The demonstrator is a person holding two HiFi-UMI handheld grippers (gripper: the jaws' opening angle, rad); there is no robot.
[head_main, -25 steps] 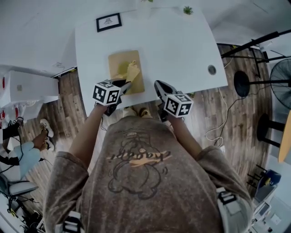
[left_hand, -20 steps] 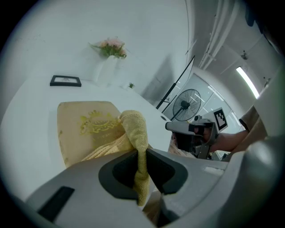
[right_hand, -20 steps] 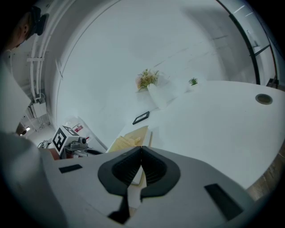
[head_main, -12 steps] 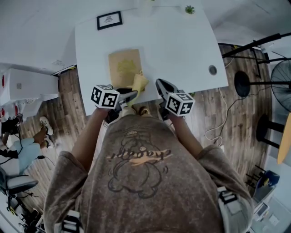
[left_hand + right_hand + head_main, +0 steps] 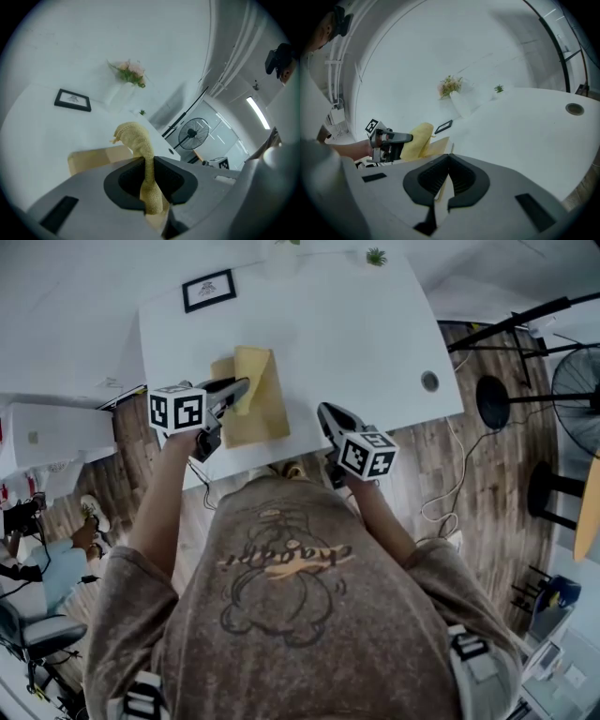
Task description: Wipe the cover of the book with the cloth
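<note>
Since half a second ago, the left gripper (image 5: 242, 387) has swung from the book's near right corner to its left side, carrying the cloth up over the cover. The white table (image 5: 356, 343) bears a tan book (image 5: 261, 425) lying flat toward its near left corner. A yellow cloth (image 5: 253, 371) drapes across the book's far part, one end pinched tight in the left gripper's jaws. The right gripper (image 5: 325, 413) hovers by the table's near edge, just right of the book, jaws pressed together on nothing. A black picture frame (image 5: 209, 290) lies at the far left corner.
</note>
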